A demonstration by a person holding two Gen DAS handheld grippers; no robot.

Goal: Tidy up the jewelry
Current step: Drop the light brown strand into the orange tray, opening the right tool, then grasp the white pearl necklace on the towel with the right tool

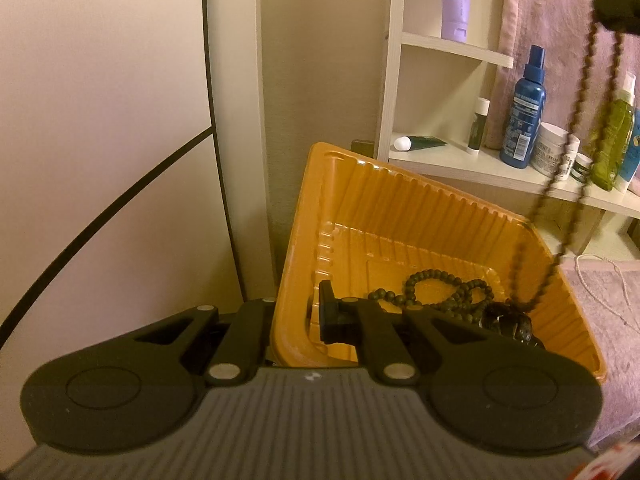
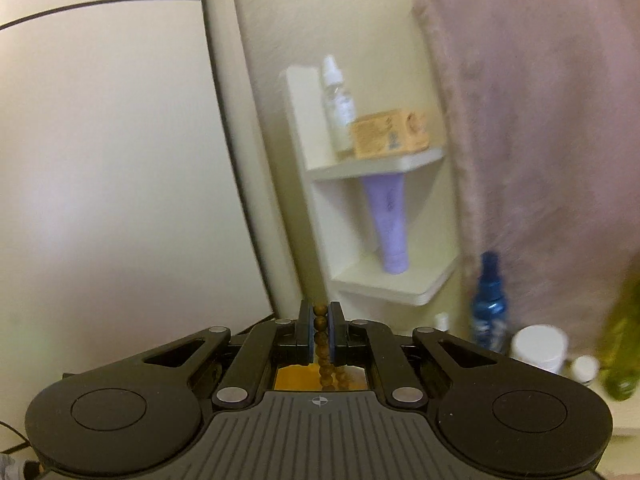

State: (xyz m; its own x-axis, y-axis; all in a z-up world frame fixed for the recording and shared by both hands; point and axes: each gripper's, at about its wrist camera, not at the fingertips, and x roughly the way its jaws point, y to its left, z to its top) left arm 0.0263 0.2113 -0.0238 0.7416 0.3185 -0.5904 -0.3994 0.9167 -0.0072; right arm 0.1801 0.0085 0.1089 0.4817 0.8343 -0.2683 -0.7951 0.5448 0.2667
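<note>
I grip the near wall of an orange plastic tray [image 1: 400, 216] with my left gripper [image 1: 296, 312], one finger inside, the other outside, tilting the tray up off the pink cloth [image 1: 608, 320]. My right gripper [image 2: 320, 336] is clamped on a brown bead necklace [image 1: 568, 184], whose doubled strand hangs from high above down into the tray. Already lying on the tray floor are a coiled dark-green bead strand [image 1: 436, 288] and a glossy dark bracelet [image 1: 508, 320], so I judge the sorting well under way. The brown necklace's lower end seems to reach the tray, but its upper length is not yet lowered and released. A thin white chain [image 1: 600, 284] on the cloth beside the tray looks left to collect.
</note>
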